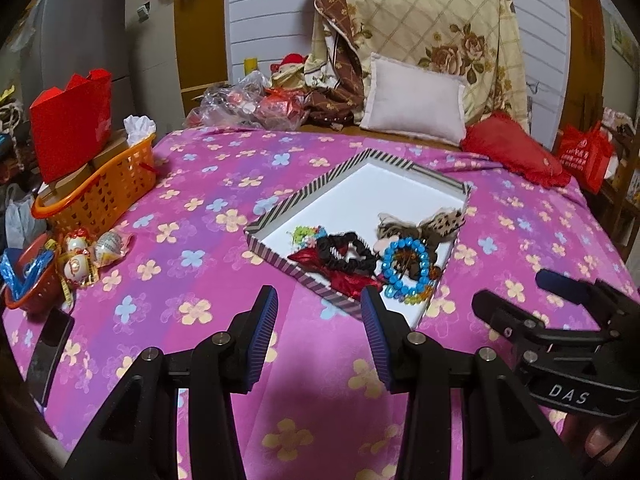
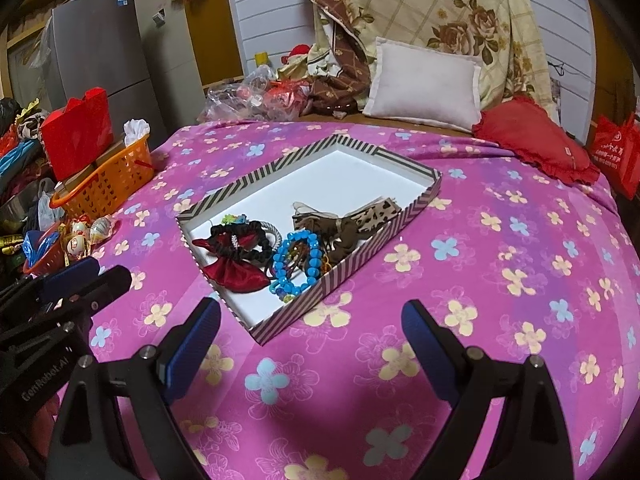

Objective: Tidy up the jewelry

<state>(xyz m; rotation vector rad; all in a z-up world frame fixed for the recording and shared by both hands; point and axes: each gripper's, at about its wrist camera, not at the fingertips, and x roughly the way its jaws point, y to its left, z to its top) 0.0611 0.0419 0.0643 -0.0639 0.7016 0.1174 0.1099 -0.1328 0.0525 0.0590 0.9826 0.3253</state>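
With both grippers, left and right, released and empty before the tray, I should lift the bracelet out cleanly, avoiding the scrunchie.

We've got a shallow striped tray lying flat, with a blue bead bracelet, black scrunchie, red bow and leopard bow bunched at its near end.
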